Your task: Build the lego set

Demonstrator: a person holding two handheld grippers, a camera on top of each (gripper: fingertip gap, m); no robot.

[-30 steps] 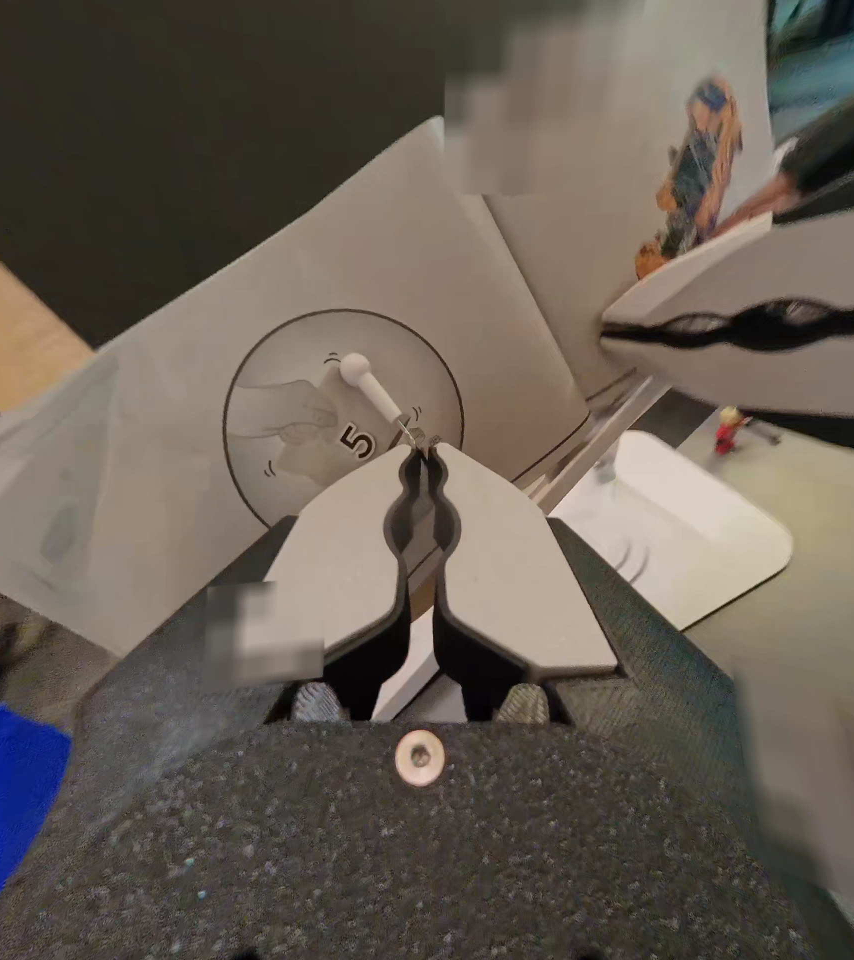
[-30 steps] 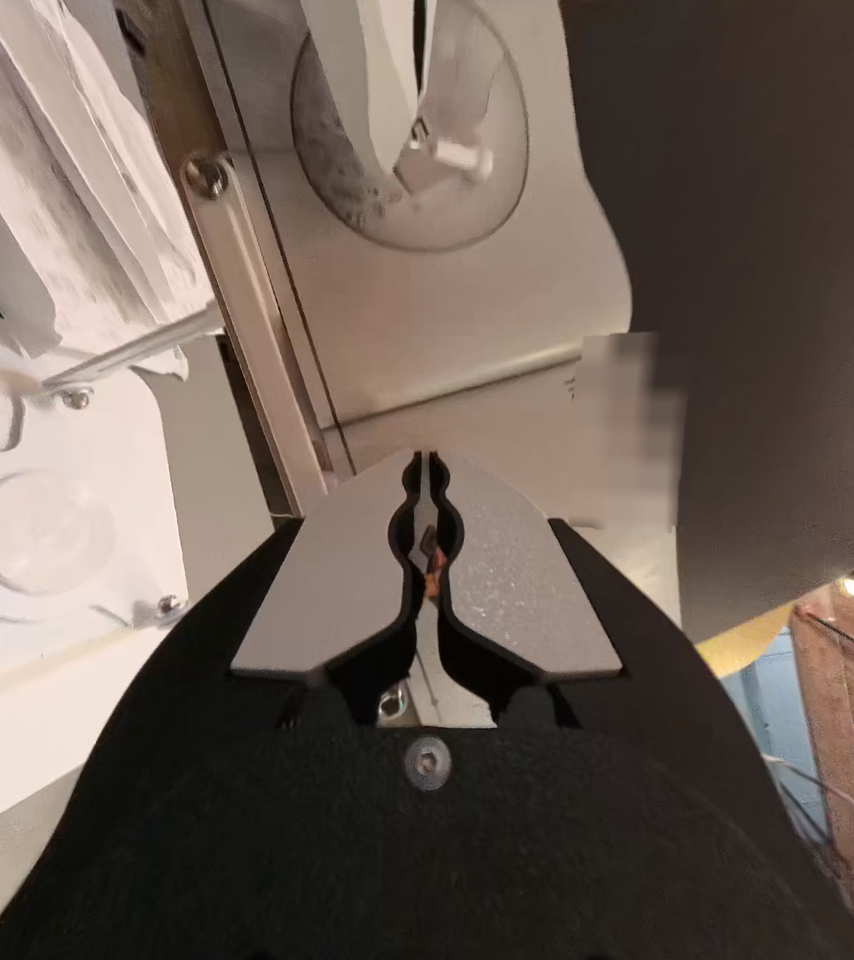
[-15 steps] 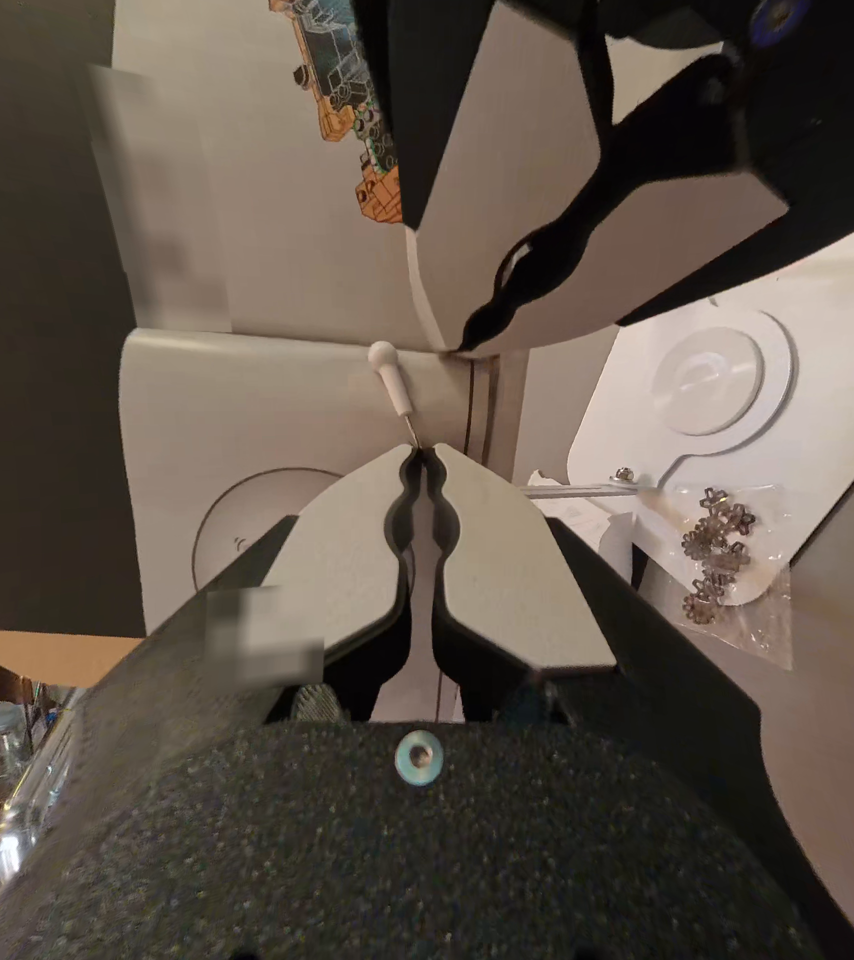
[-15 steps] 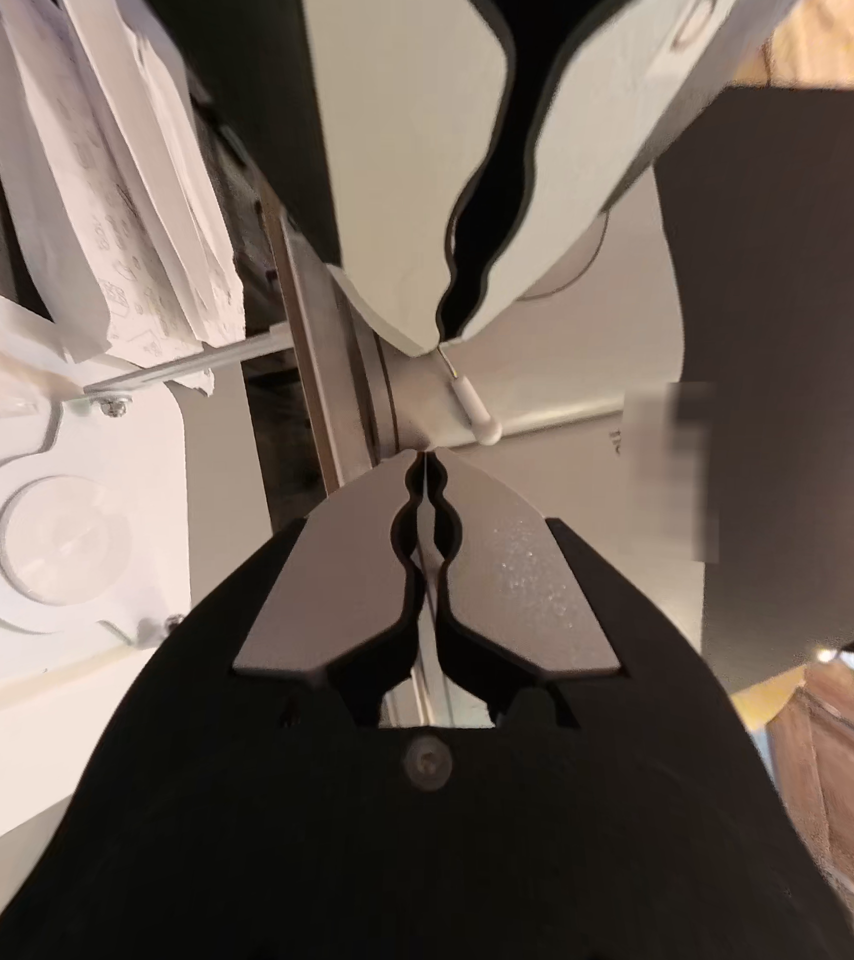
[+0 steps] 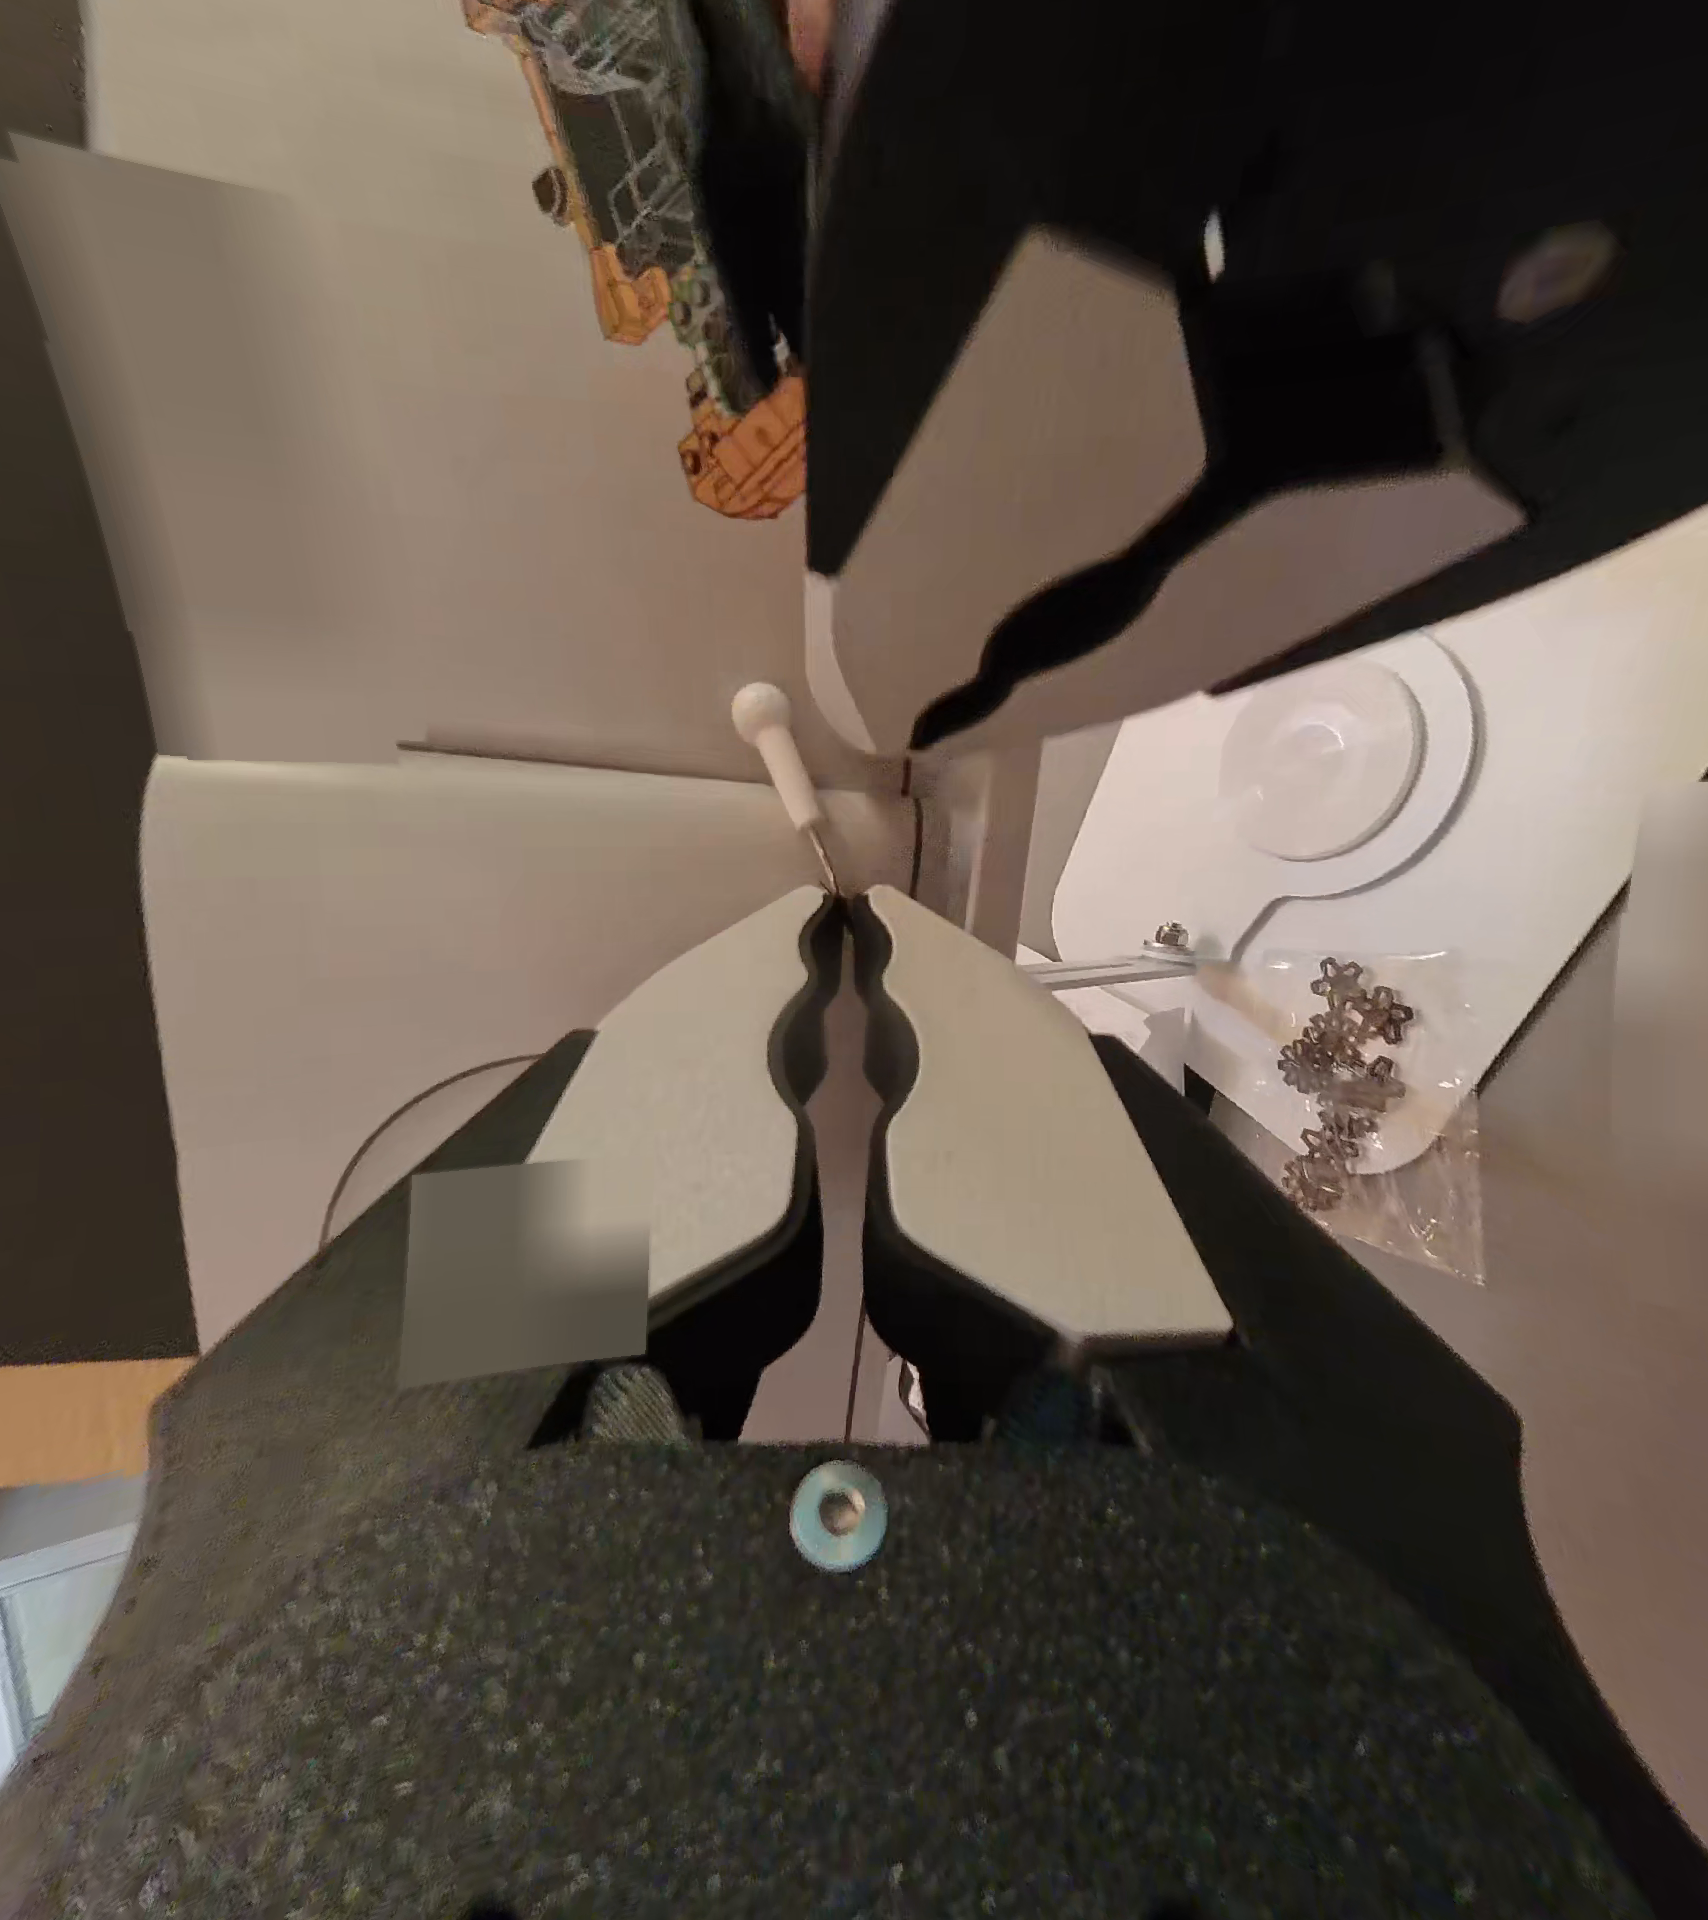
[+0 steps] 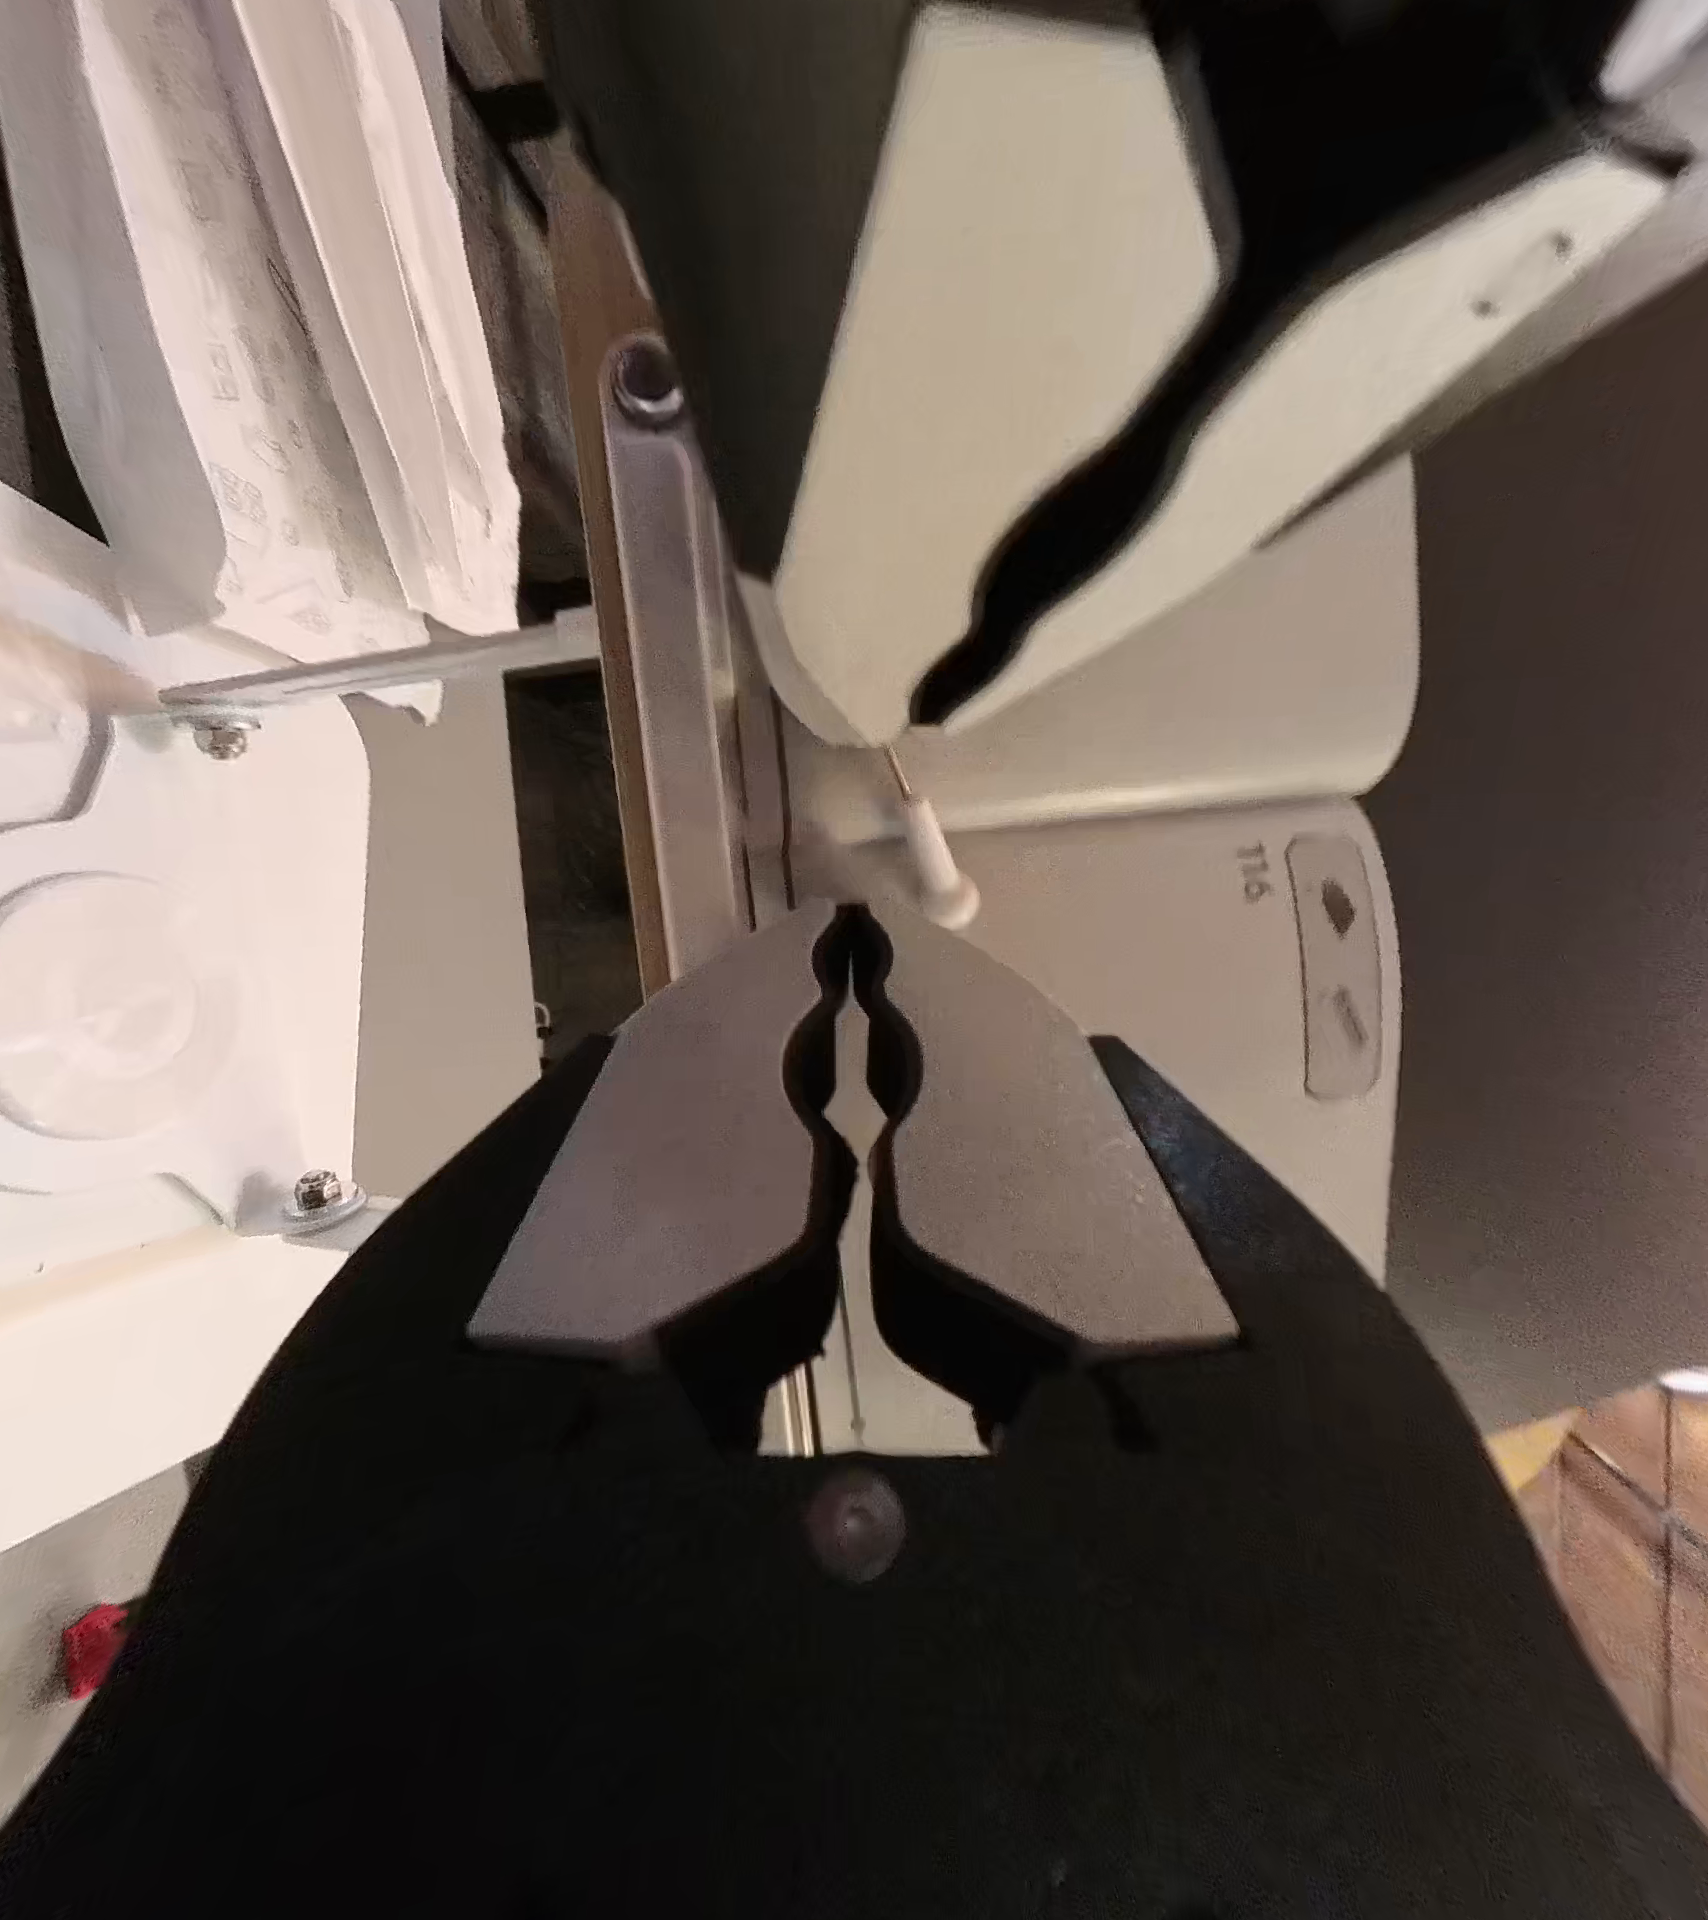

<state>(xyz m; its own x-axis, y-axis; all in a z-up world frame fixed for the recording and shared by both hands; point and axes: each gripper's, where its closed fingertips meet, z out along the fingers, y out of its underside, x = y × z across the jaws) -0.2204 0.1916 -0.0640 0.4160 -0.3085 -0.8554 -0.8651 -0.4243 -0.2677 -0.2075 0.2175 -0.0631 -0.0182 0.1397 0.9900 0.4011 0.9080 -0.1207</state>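
Two tools working: left tool (image 5: 845, 902) is clamping the white pin (image 5: 777, 753) by its wire; right tool (image 6: 850, 914) is pinching together, apparently empty. Keep pin steady near booklet (image 5: 476, 883).

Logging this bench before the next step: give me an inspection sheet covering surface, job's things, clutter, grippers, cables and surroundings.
Surface: mostly hidden by the open booklet and white stand.
Job's things: white knobbed pin; clear bag of small dark parts on the stand; red piece low at left.
Clutter: loose papers behind the stand.
Grippers: left gripper shut on the pin's thin end; right gripper shut at the booklet's fold, tips close to the pin.
Cables: nothing seen.
Surroundings: dark backdrop; wood at lower right.
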